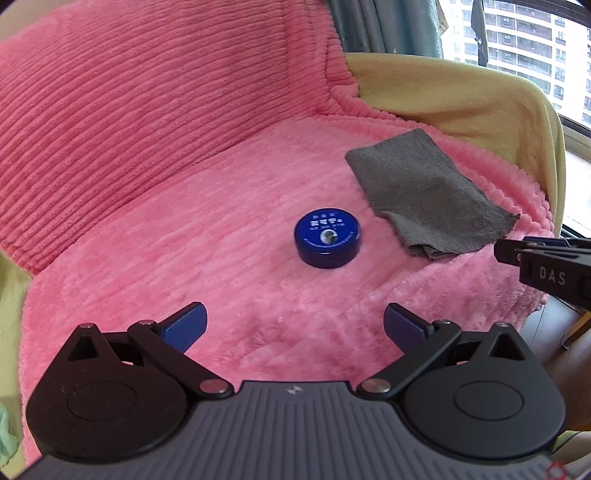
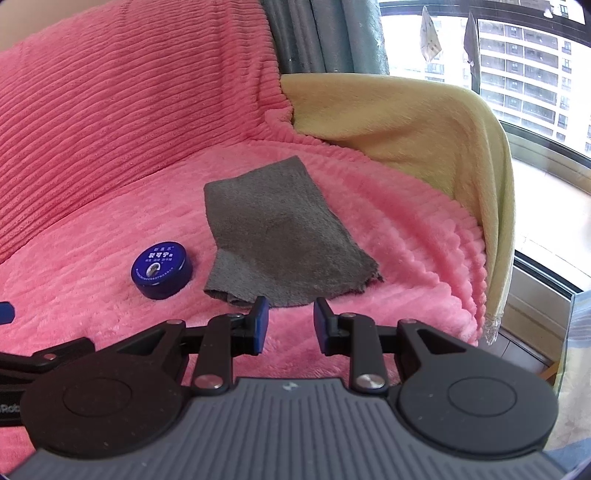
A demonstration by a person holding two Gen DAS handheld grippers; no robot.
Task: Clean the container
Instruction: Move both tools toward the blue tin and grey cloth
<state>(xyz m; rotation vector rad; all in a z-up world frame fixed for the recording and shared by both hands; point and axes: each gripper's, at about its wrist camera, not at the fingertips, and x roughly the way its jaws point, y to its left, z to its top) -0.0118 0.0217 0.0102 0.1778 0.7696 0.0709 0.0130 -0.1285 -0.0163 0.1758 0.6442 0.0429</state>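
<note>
Blue tin [image 1: 327, 238] beside grey cloth [image 1: 428, 192] – both grippers empty

A pink ribbed blanket [image 2: 92, 110] covers a yellow-draped armchair [image 2: 424, 122]. At one o'clock, grey-green curtains [image 2: 325, 33] edge a daylit window [image 2: 524, 66] facing apartment blocks.

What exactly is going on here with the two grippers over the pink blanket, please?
A person holds two grippers above a pink blanket. The left gripper is wide open and empty, aimed at a small blue tin. The right gripper, open too, hovers at the near edge of a grey cloth. Neither has been picked up yet, so cleaning hasn't started.
</note>
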